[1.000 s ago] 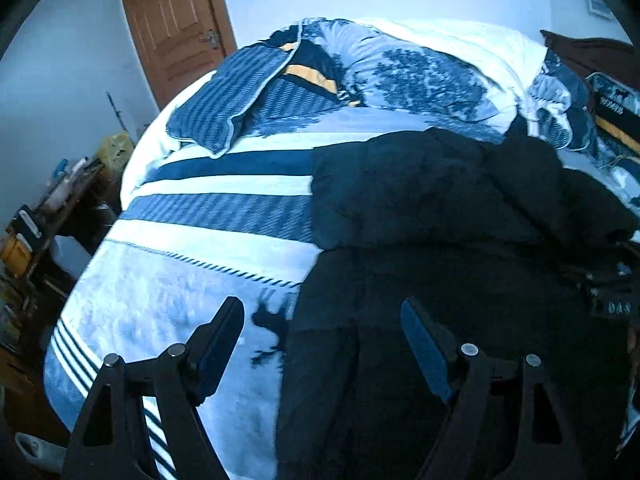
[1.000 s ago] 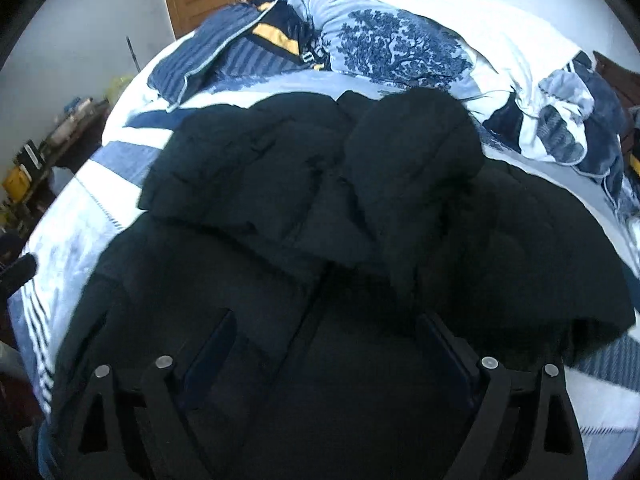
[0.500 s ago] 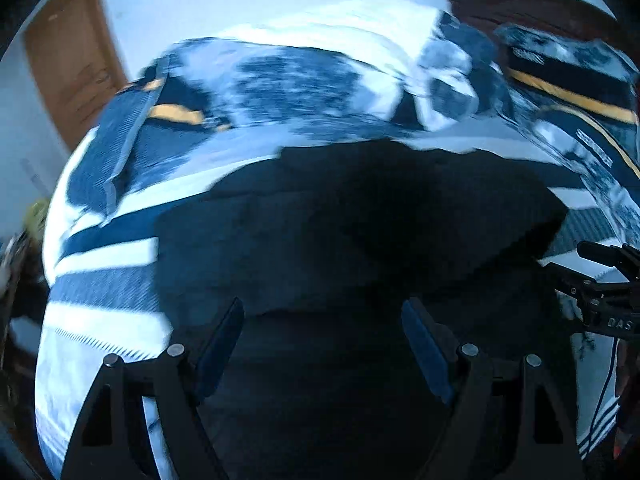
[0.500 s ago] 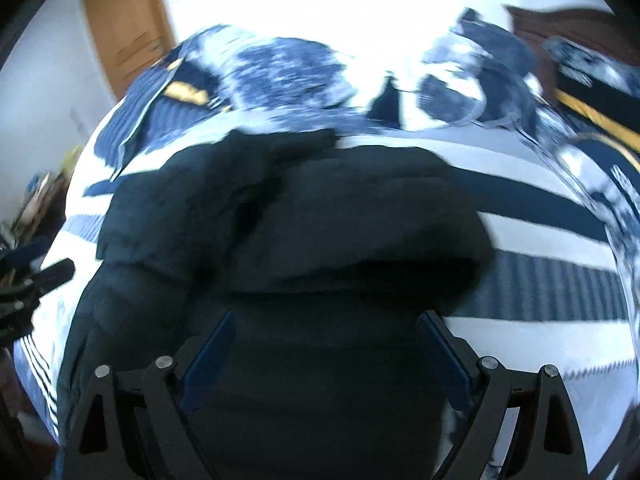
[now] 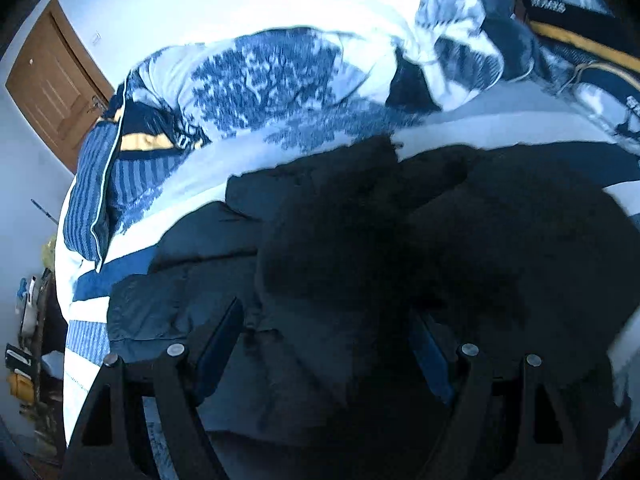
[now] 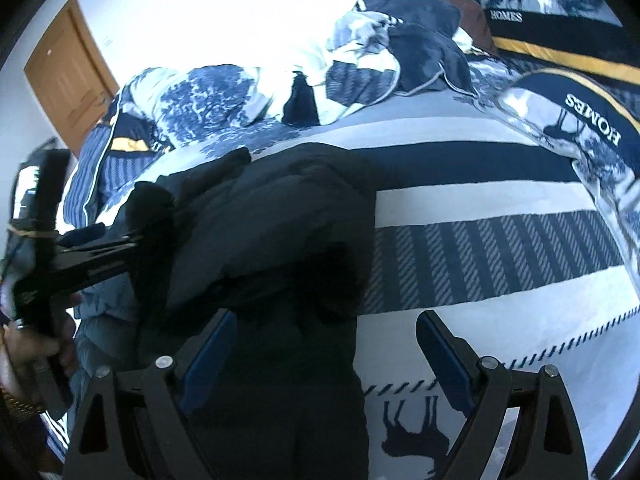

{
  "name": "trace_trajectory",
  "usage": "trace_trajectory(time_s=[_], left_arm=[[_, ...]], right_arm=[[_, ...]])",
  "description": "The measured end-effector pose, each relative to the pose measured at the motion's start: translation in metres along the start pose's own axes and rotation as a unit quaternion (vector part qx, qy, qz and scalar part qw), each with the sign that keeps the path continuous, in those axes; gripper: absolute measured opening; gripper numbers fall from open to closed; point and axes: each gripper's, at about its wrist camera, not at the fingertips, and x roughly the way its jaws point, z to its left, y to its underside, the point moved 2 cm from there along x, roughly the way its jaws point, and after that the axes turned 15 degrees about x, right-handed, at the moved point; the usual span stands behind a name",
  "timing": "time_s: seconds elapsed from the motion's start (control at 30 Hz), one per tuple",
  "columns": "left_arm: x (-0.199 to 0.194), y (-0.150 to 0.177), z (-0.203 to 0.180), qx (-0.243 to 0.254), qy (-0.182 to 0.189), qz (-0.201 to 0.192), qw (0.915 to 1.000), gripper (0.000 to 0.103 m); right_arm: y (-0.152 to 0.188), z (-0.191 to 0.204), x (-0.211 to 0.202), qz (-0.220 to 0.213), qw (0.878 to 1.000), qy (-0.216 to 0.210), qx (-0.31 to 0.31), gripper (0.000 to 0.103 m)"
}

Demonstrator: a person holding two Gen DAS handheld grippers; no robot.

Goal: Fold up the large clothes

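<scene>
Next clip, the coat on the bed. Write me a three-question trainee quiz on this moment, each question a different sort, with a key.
1. True or false: the right gripper is shut on the black puffer coat.
2. Multiple choice: the coat lies on A) a wooden floor, B) a striped blue and white bedspread, C) a chair.
3. Fill in: the word printed on the pillow at the right reads ____.

Key: 1 false, its jaws stand open over the coat's edge; 2 B; 3 HOMES.
</scene>
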Motion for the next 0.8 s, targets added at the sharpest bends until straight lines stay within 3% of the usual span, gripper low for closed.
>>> trace_trajectory(time_s=[0.03,0.07,0.1,0.23,0.43,0.7,0.8], left_arm=[[0.003,0.001,0.001,-0.004,0.004,0.001,1.0,0.063],[0.007,0.004,0.006,-0.015,0.02,0.001,0.9997,0.024],[0.008,0.006,0.011,-0.029,0.033,0.002,0.999,0.012],[-0.003,0.028,0.055,-0.104,0.101,-0.048,0.9883,0.008],[-0.022,0.059,0.113,-0.152,0.123,-0.079,0.9774,0.008],[-0.002,0.118,0.151,-0.206,0.156,-0.063,0.9641,0.011],[0.014,0.144,0.16,-0.245,0.186,-0.051,0.9501,0.011]], right_arm=[[-0.001,-0.001,0.003,0.003,1.0,-0.001,0.004,0.093],[0.0,-0.002,0.005,0.005,1.0,-0.001,0.007,0.093],[0.0,-0.002,0.008,0.007,1.0,-0.002,0.007,0.093],[0.003,0.001,0.015,0.011,1.0,0.001,0.003,0.093],[-0.005,0.007,0.016,0.015,0.999,-0.025,0.029,0.093],[-0.021,0.03,0.035,0.031,0.993,-0.07,0.092,0.093],[-0.014,0.048,0.063,0.064,0.993,-0.059,0.083,0.092]])
